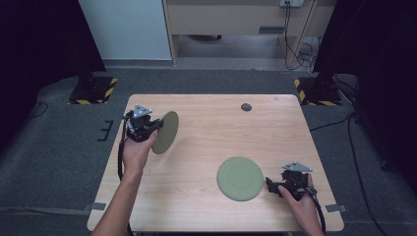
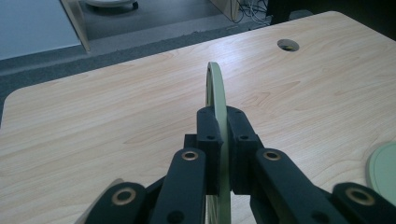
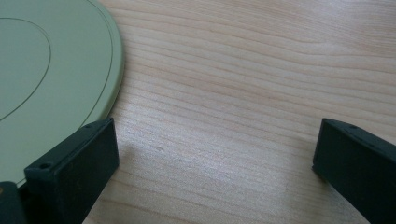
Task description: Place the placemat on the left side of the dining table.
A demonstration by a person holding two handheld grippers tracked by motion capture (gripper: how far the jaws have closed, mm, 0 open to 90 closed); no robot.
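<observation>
A pale green plate is clamped by its rim in the left tool, held up on edge above the wooden counter. Seen along that tool's own jaws, the plate rises straight up between them as a thin green arc, the two black pads pressed against either face of it. The left tool is gripping the plate firmly, and the plate hangs clear of the counter below it.

A second green plate lies flat on the counter, just off the tip of the right tool. In the right gripper view that flat plate sits ahead and to the left of the jaws, its rim passing just beside the left jaw, whether touching it I cannot tell. The right tool stands wide open, with bare wood of the counter between its jaws and nothing held.

Each tool is held by a hand coming in from the near side: the left hand and the right hand. Far beyond the left tool, a round cable hole is set in the counter near its back edge. Around the counter is grey carpet.
</observation>
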